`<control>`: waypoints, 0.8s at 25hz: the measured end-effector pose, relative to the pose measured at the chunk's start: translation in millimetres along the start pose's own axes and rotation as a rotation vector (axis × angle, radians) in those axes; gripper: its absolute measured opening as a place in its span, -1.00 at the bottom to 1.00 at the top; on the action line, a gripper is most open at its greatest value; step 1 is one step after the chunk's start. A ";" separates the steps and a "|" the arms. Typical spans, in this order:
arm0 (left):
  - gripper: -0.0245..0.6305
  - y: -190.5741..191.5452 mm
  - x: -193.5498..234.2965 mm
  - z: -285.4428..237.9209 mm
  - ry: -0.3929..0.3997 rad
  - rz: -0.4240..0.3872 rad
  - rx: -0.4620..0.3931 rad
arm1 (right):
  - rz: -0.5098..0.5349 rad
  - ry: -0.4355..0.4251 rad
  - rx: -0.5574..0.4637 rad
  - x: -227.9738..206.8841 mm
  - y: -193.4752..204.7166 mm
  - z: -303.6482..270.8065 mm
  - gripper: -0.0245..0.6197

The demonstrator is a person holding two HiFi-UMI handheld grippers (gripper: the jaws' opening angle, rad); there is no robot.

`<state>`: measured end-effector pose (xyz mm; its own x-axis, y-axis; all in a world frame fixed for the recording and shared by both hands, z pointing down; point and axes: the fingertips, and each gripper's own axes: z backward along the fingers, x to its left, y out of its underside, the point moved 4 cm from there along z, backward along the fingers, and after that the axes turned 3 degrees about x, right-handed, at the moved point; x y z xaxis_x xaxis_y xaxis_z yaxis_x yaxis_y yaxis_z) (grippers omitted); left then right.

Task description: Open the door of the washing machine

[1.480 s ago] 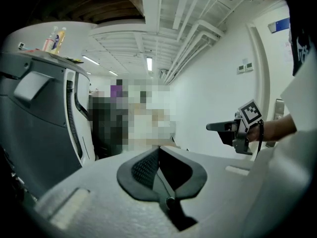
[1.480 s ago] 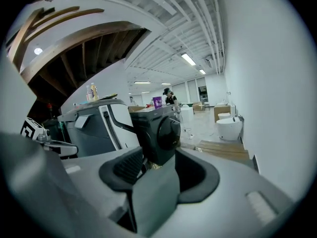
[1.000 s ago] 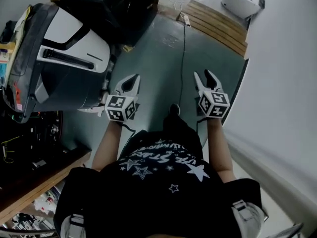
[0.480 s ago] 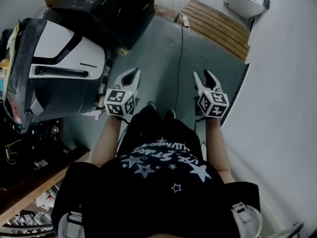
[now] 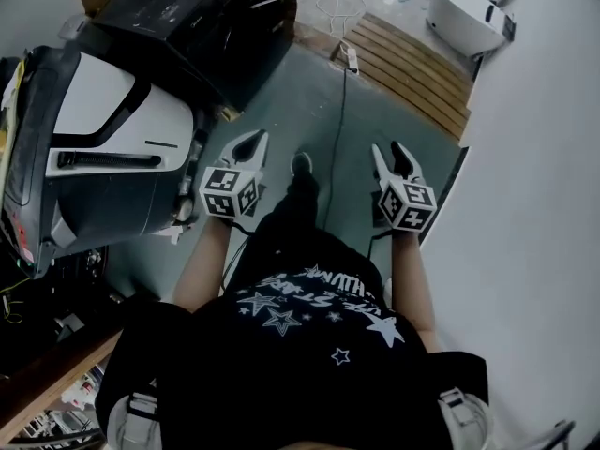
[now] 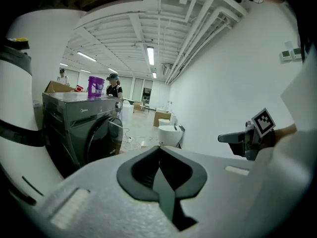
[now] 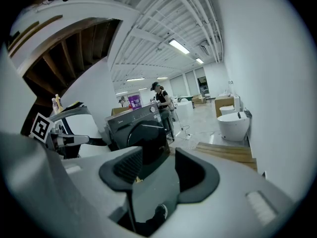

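The washing machine (image 5: 202, 22) stands on the floor ahead of me and off to my left, past the white-and-grey appliance (image 5: 112, 111) beside it. Its round door (image 6: 105, 137) is shut and faces the open aisle I am in. My left gripper (image 5: 249, 148) is on the washing machine's side and is the nearer one. My right gripper (image 5: 396, 157) is held well out from the machine, towards the white wall. Both are still well short of the door. Each has its jaws spread with nothing between them, only floor and room showing through. I judge the left is the natural one to reach the door's edge.

Compared with a second ago, more of the washing machine's dark top shows, and my foot (image 5: 301, 164) has stepped forward between the grippers.
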<state>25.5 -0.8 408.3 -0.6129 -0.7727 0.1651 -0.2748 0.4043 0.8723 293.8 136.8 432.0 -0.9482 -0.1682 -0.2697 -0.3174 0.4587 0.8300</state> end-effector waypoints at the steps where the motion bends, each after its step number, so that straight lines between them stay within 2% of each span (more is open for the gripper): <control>1: -0.89 -5.9 9.0 -11.6 0.000 0.006 -0.003 | 0.005 0.003 0.004 -3.2 -7.4 -12.1 -0.27; 8: -0.89 -44.5 82.4 -90.0 -0.031 0.056 0.017 | 0.035 -0.009 0.067 -17.4 -71.6 -119.1 -0.27; 13: -0.89 -60.0 140.6 -133.7 -0.061 0.110 0.053 | 0.064 -0.040 0.108 -2.9 -122.1 -206.1 -0.27; 20: -0.89 -82.4 202.6 -167.9 -0.119 0.158 0.038 | 0.210 -0.141 0.142 28.8 -179.0 -319.2 -0.27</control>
<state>48.4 -272.9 447.2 -0.7331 -0.6360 0.2410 -0.1945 0.5356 0.8218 328.4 -228.6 431.5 -0.9831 0.0617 -0.1726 -0.1035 0.5901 0.8006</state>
